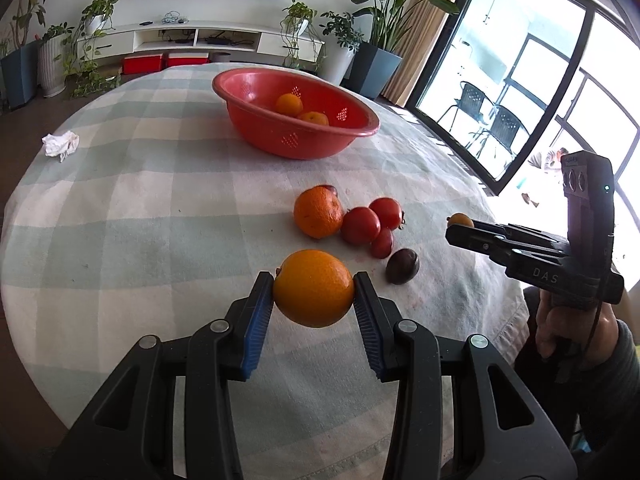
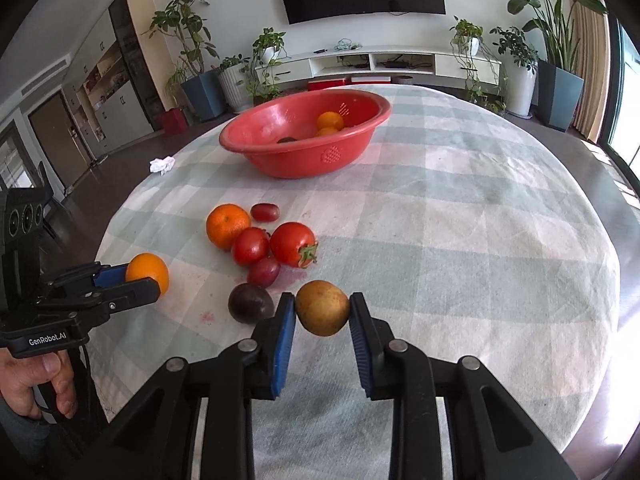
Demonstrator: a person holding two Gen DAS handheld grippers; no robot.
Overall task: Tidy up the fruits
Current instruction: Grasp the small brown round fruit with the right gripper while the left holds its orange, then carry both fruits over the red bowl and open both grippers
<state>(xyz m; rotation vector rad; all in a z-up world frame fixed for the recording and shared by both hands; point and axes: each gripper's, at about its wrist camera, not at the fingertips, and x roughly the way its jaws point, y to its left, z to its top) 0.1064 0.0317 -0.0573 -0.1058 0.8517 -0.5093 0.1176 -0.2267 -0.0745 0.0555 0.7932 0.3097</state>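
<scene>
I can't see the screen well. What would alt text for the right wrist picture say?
The right claw grips a yellowish-brown fruit above a checked tablecloth. Left of it lie a dark purple fruit, tomatoes and an orange; beyond stands a red basket holding oranges, and the left claw holds another orange.

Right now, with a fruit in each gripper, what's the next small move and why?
Probably carry both toward the red basket: the left gripper clamps an orange, the right gripper pinches a yellow-brown fruit, and the basket already holds oranges.
</scene>
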